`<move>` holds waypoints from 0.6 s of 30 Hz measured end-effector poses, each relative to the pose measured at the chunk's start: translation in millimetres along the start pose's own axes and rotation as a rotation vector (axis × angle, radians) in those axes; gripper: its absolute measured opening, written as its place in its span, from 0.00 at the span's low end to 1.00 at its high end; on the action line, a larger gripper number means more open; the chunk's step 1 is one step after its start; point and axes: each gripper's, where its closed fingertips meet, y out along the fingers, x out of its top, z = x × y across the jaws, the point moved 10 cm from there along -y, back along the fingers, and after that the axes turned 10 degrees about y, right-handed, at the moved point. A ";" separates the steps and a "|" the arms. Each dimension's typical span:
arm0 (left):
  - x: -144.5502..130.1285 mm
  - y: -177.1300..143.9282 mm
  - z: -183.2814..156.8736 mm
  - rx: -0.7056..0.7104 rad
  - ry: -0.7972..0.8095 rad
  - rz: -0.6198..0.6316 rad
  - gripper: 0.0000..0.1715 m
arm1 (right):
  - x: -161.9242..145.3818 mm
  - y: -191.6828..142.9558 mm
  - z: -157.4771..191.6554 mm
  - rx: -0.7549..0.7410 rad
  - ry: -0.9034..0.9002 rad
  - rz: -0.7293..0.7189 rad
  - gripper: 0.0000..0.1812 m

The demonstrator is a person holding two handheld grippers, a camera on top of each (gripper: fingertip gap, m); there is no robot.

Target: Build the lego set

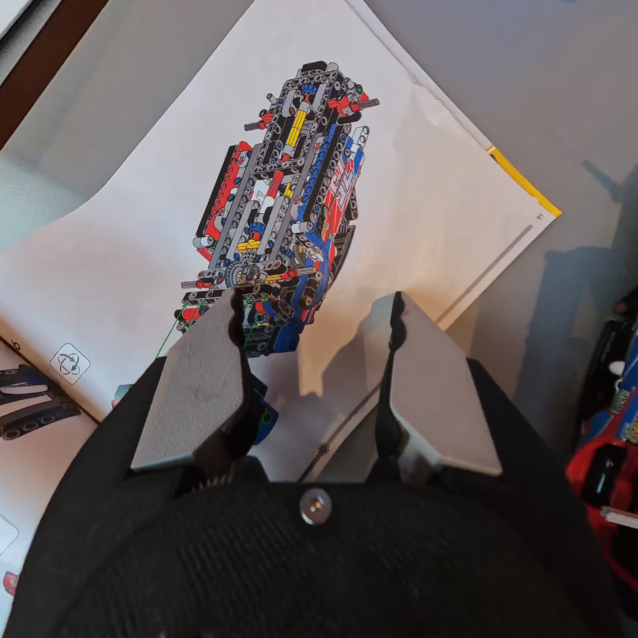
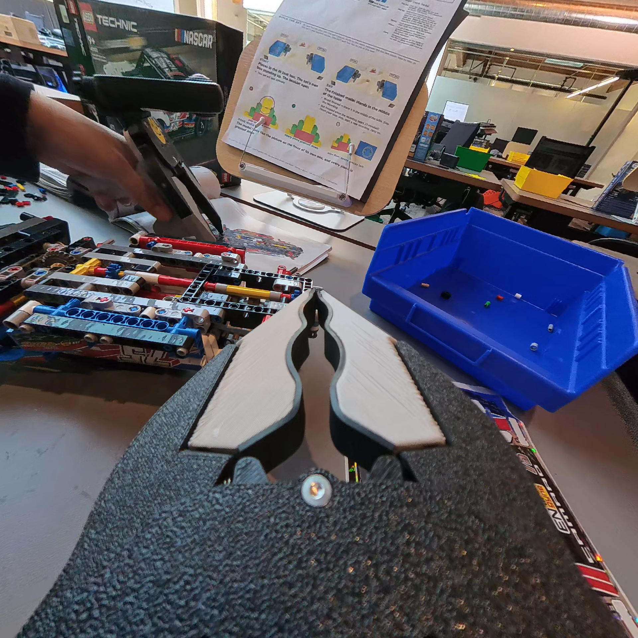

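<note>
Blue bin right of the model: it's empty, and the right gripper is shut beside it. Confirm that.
Not empty. In the right wrist view the blue bin holds a few small loose pieces. The right gripper is shut beside it.

Glossy blue plastic bin [image 2: 518,362]; matt paper booklet [image 1: 397,214].

Right gripper [image 2: 316,293] is seen with tips pinched together at the edge of the lego chassis [image 2: 138,293] on the grey table [image 2: 69,431]. Left gripper [image 2: 207,224] is pointed onto the instruction booklet [image 2: 293,247]. Small pieces are scattered in the blue bin [image 2: 500,362].
</note>
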 end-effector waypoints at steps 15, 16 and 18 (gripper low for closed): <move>-2.7 -6.3 19.1 -0.062 -0.094 0.012 0.01 | -0.5 -0.5 0.8 0.001 -0.005 0.001 0.00; -3.7 -6.6 21.7 -0.091 -0.128 0.005 0.00 | -0.5 -0.6 0.8 0.001 -0.005 0.001 0.00; -6.2 -7.5 25.0 -0.133 -0.154 -0.007 0.00 | -0.6 -0.4 0.7 0.003 -0.003 0.003 0.00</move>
